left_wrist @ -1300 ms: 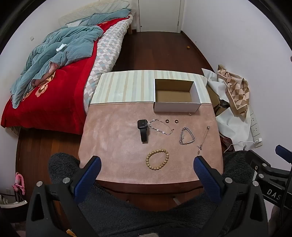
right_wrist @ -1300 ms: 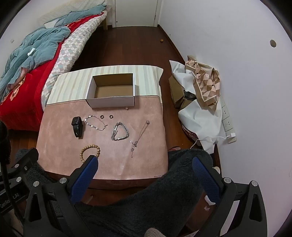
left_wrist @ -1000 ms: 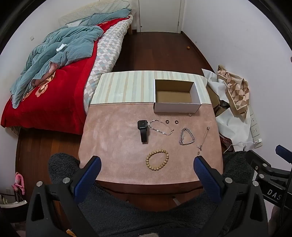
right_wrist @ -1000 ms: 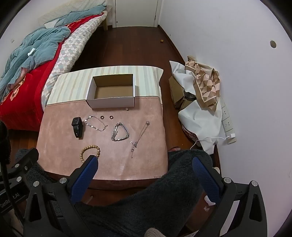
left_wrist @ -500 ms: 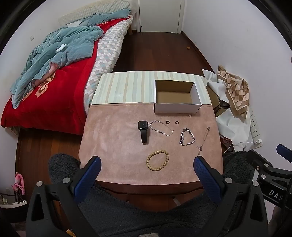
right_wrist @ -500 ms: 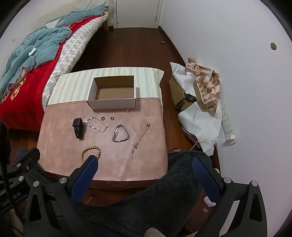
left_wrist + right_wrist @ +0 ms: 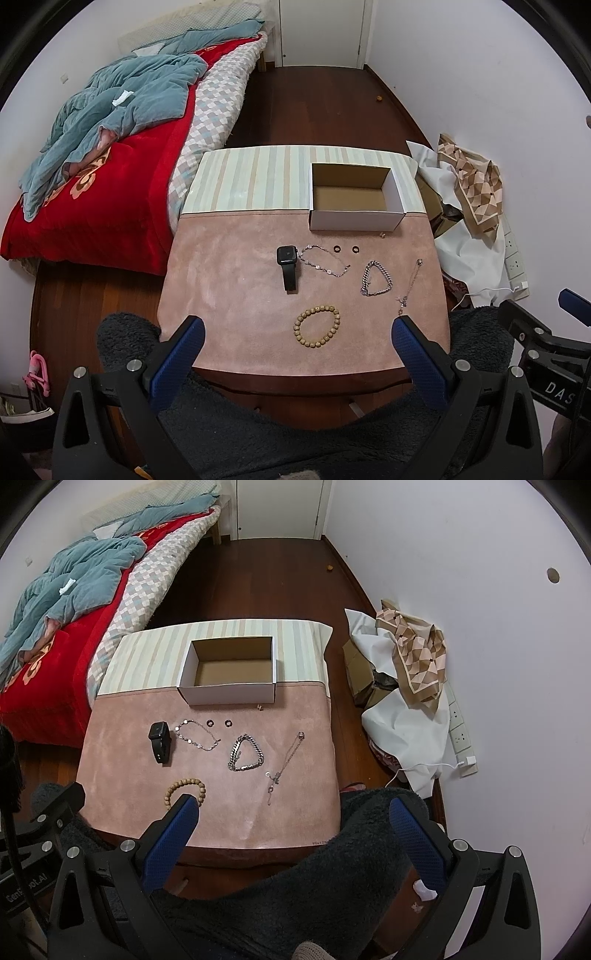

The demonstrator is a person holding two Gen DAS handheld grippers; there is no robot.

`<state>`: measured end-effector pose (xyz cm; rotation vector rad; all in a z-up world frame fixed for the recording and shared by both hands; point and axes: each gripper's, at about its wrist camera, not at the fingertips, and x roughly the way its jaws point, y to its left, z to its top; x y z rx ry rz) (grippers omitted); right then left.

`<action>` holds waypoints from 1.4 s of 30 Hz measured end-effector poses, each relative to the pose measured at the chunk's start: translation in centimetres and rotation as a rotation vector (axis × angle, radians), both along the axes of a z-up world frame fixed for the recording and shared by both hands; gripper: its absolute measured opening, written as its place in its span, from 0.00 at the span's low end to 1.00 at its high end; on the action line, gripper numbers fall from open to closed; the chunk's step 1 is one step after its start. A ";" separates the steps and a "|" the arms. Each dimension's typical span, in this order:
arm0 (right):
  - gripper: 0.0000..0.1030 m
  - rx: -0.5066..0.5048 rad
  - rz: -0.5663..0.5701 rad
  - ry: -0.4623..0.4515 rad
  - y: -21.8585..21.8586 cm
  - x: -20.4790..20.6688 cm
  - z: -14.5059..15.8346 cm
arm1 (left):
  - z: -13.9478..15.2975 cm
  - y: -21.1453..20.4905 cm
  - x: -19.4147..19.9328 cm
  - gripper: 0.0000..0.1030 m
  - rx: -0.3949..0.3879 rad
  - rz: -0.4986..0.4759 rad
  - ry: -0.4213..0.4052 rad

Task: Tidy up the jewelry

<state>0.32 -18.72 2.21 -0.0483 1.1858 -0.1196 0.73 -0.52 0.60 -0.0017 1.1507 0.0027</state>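
Almost nothing has moved since the earlier frames; both views have only drifted slightly. The left gripper (image 7: 295,339) and right gripper (image 7: 293,821) hover with fingers spread wide, holding nothing, over the near edge of the worktop (image 7: 229,280). Ahead of them, at the far side, stands an open cardboard box (image 7: 354,216) with nothing inside. Between the box and the grippers lie a black watch (image 7: 287,266), a thin chain (image 7: 324,261), two dark rings (image 7: 346,250), a thick silver bracelet (image 7: 375,278), a necklace (image 7: 410,286) and, nearest, a wooden bead bracelet (image 7: 317,331).
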 end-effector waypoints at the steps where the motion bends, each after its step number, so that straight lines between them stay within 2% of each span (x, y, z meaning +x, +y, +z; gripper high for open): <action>1: 1.00 0.002 -0.002 0.002 -0.1 0.2 -0.2 | 0.0 0.0 -0.1 1.00 0.004 0.005 -0.006; 7: 1.00 0.051 -0.041 0.022 -0.7 3.1 -3.6 | -2.7 1.7 2.3 1.00 0.077 0.057 -0.015; 11: 1.00 0.100 -0.024 0.094 0.4 5.5 -8.4 | -6.1 3.4 4.0 1.00 0.187 0.085 -0.006; 16: 0.98 0.151 0.026 0.229 3.7 7.1 -16.2 | -12.0 5.8 5.6 1.00 0.299 0.105 0.085; 19: 0.86 0.204 0.036 0.318 5.6 7.5 -21.0 | -14.6 6.9 6.1 1.00 0.359 0.112 0.126; 21: 0.71 0.195 0.040 0.340 6.9 7.4 -23.2 | -15.9 7.5 6.2 1.00 0.382 0.116 0.142; 25: 0.56 0.179 0.063 0.354 9.7 7.5 -26.6 | -17.9 8.9 6.3 1.00 0.398 0.137 0.174; 29: 0.36 0.158 0.097 0.369 11.8 7.0 -28.2 | -18.7 9.2 6.2 1.00 0.405 0.145 0.189; 31: 0.22 0.116 0.131 0.320 12.8 6.6 -27.8 | -18.8 9.2 6.2 1.00 0.406 0.141 0.193; 32: 0.09 0.115 0.132 0.315 13.0 6.4 -27.7 | -18.9 9.1 6.3 1.00 0.400 0.138 0.195; 37: 0.09 0.169 0.054 0.268 10.5 5.9 -26.0 | -19.1 7.8 7.1 1.00 0.339 0.111 0.187; 42: 0.09 0.173 -0.027 0.190 7.2 5.7 -23.6 | -19.8 5.5 9.4 1.00 0.217 0.076 0.184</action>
